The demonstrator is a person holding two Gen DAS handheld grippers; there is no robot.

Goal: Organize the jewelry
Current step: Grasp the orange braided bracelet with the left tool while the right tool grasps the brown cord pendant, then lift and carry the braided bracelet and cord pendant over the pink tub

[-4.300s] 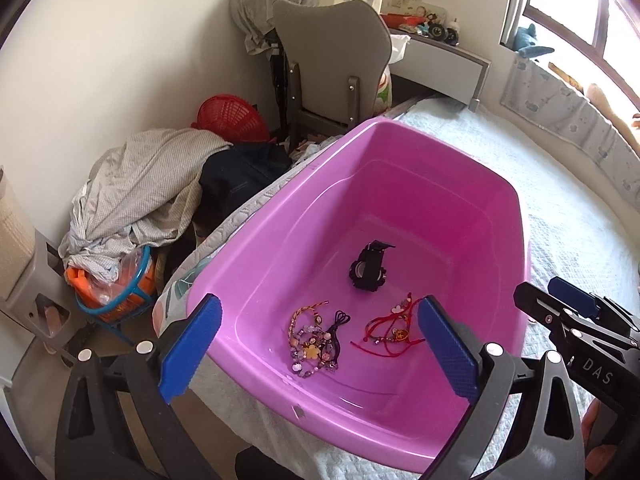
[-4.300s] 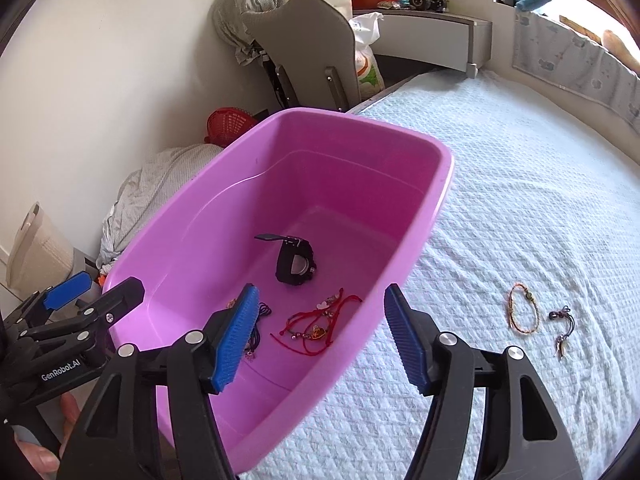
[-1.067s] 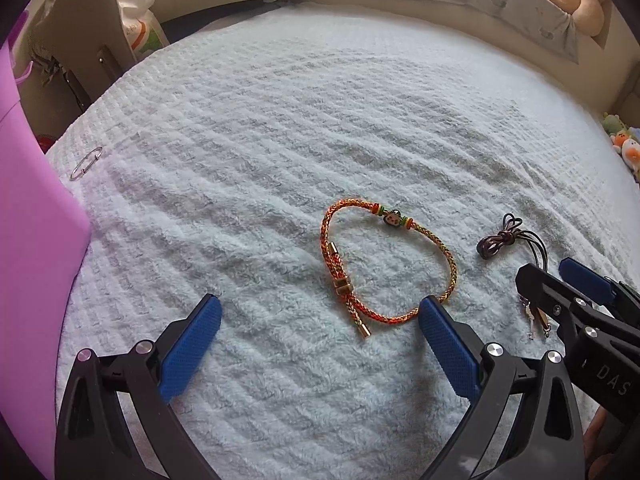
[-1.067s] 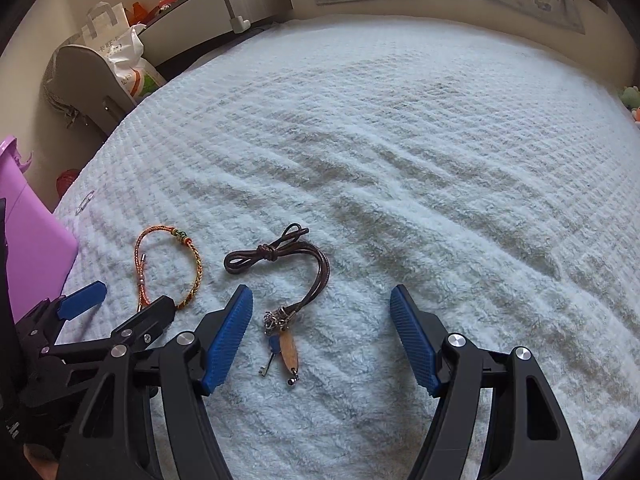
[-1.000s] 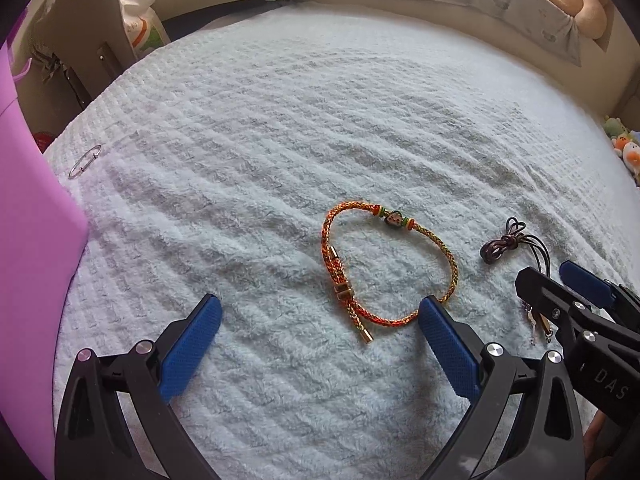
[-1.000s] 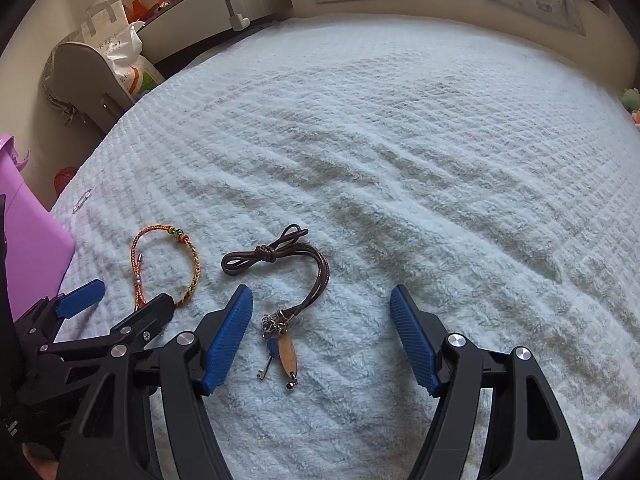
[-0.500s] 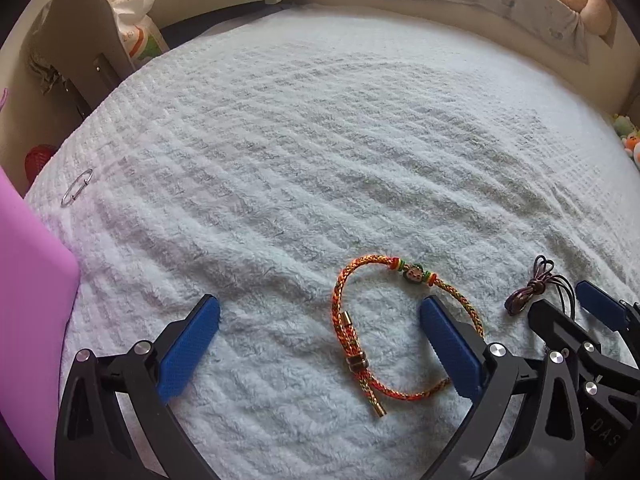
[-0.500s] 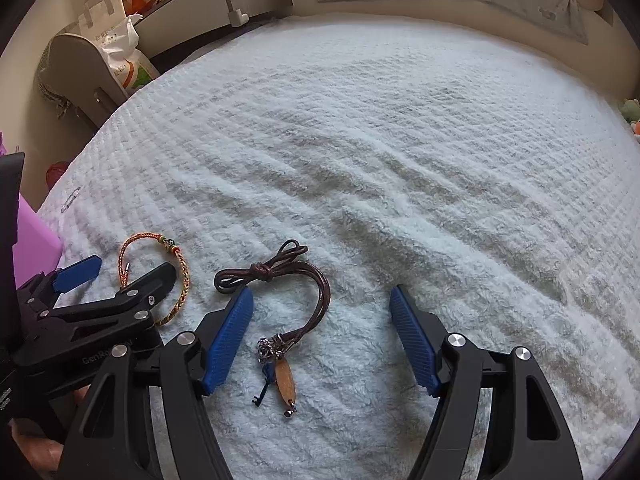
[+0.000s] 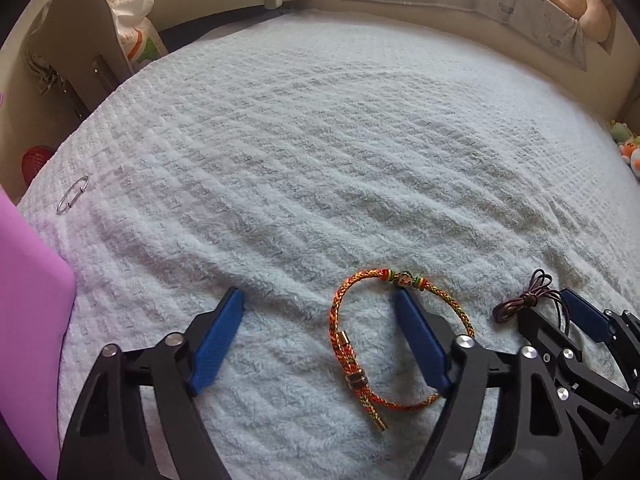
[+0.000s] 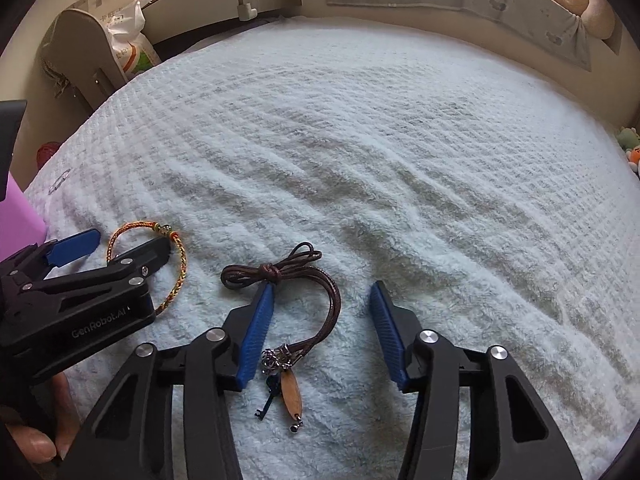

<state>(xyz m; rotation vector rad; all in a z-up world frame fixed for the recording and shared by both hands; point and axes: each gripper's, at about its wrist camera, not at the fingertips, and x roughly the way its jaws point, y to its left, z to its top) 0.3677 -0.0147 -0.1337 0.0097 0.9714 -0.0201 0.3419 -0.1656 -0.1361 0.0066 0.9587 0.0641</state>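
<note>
Beyond both bracelets [image 9: 400,340], open blanket [image 9: 340,140].

Home bedroom: blanket-covered bed [image 9: 320,140], chair [image 9: 80,32], shopping bag [image 10: 120,12], plush toys [image 9: 626,146] by the wall.

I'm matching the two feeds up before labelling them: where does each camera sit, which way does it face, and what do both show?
Left wrist: on the left gripper, angled down at the bedspread; its jaws are closing around the orange bracelet.
Right wrist: on the right gripper, angled down; jaws closing astride the brown cord bracelet; a hand shows.
Shared: both bracelets, both grippers, the pink tub.
</note>
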